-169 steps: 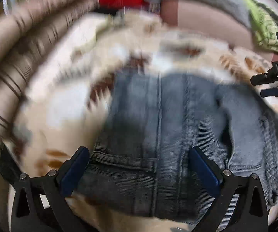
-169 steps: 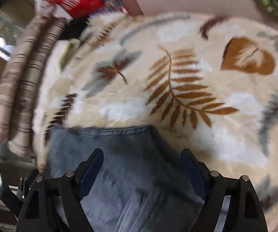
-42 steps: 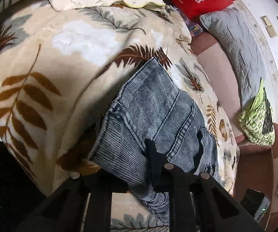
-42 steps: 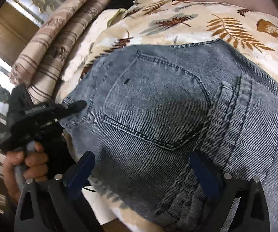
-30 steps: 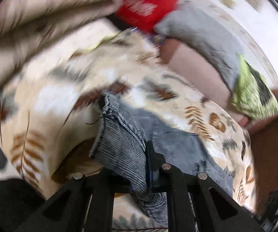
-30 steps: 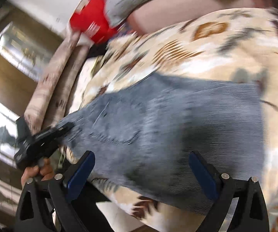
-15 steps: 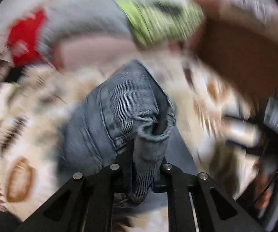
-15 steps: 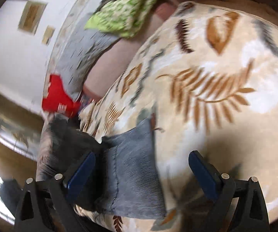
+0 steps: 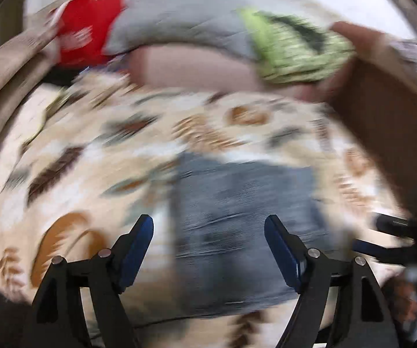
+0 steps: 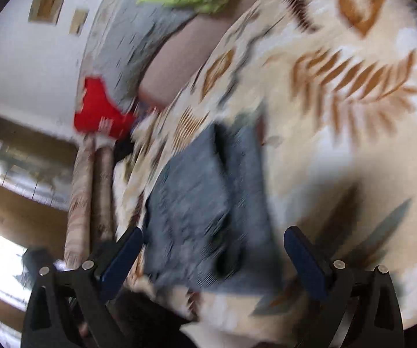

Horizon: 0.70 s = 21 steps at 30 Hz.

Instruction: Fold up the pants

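The grey-blue denim pants (image 9: 237, 217) lie folded in a compact block on the leaf-print blanket (image 9: 98, 156). Both views are motion-blurred. My left gripper (image 9: 208, 249) is open and empty, just above the near edge of the folded pants. My right gripper (image 10: 212, 261) is open and empty, over the near end of the same pants (image 10: 202, 208). The right gripper body (image 9: 397, 243) and the hand holding it show at the right edge of the left wrist view.
A red bag (image 9: 86, 29), a grey pillow (image 9: 179, 20) and a green cloth (image 9: 289, 49) lie at the back of the bed. Striped rolled bedding (image 10: 89, 197) lies along the left edge. A brown headboard or wall (image 9: 388, 121) stands at right.
My left gripper held a fold of the denim, carried it over and let go; it is now open. The pants went from spread out to a compact folded block. Both cameras swung.
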{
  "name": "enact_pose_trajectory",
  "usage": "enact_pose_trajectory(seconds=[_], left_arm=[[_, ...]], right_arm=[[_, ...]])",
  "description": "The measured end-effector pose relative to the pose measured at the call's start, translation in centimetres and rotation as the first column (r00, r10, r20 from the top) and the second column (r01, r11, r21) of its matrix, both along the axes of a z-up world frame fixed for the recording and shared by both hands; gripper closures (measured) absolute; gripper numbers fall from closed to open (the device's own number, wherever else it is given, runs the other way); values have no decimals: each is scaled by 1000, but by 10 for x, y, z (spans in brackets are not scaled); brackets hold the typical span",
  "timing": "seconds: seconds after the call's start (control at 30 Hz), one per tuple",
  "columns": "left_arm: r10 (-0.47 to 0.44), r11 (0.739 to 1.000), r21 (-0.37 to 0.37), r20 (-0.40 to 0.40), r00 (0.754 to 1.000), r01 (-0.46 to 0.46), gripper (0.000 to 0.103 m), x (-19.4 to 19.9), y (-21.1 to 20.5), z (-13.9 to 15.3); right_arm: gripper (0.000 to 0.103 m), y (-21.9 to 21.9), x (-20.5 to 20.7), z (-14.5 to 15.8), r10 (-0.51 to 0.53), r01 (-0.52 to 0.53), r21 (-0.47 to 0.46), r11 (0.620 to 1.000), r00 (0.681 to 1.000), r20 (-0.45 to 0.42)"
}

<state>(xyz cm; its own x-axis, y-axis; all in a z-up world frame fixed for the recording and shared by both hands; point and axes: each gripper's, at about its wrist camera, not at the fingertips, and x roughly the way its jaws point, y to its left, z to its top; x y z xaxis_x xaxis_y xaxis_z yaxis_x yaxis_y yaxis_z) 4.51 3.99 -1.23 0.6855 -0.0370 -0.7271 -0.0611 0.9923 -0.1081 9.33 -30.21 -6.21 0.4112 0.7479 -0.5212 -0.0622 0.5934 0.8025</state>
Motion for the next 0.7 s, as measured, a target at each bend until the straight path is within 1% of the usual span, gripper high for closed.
enact_pose_trajectory(seconds=[0.03, 0.13, 0.17, 0.23, 0.3, 0.33, 0.37, 0.4, 0.43, 0.47, 0.5, 0.57, 0.63, 0.67, 0.7], left_arm=[[18, 1000, 8, -52, 998, -18, 24, 6, 9, -15], [15, 999, 33, -136, 991, -10, 24, 8, 12, -47], [17, 999, 38, -131, 991, -12, 24, 7, 13, -55], [19, 1000, 13, -108, 994, -18, 23, 7, 13, -58], [20, 1000, -15, -114, 993, -22, 22, 8, 17, -59], [21, 999, -27, -115, 993, -24, 20, 10, 17, -61], [24, 999, -38, -115, 993, -29, 20, 10, 17, -62], [27, 998, -53, -116, 993, -33, 19, 11, 20, -64], [29, 997, -65, -116, 993, -37, 19, 11, 21, -65], [29, 997, -71, -116, 993, -37, 18, 11, 21, -66], [27, 997, -72, -115, 993, -36, 18, 9, 22, -68], [23, 997, -73, -114, 993, -32, 17, 10, 22, -68], [19, 997, -70, -116, 993, -27, 17, 10, 22, -66], [18, 997, -66, -117, 993, -25, 17, 10, 22, -64], [18, 997, -68, -111, 994, -26, 18, 9, 23, -58]], right_arm=[[4, 8, -3, -1, 26, -26, 5, 1000, 1000, -9], [4, 24, -3, -11, 42, -42, 0, 999, 997, -62], [7, 27, -3, -13, 42, -42, 3, 999, 997, -72], [14, 33, -2, -14, 46, -45, 9, 999, 994, -94], [15, 36, -3, -13, 30, -31, -8, 999, 994, -104], [19, 38, -2, -15, 25, -27, -21, 999, 993, -113], [30, 41, 1, -17, 21, -25, -27, 999, 991, -131], [38, 43, 2, -20, 21, -24, -18, 1000, 988, -150], [52, 47, 4, -23, 26, -29, -19, 999, 986, -166], [60, 51, 4, -25, 26, -34, -42, 999, 985, -173], [64, 55, 3, -27, 24, -39, -78, 996, 984, -176], [81, 60, 2, -31, 20, -45, -130, 990, 983, -183], [89, 63, -1, -29, 23, -52, -175, 983, 986, -162], [92, 65, -3, -24, 26, -54, -200, 978, 990, -141], [93, 68, -6, -17, 29, -55, -232, 971, 993, -113]])
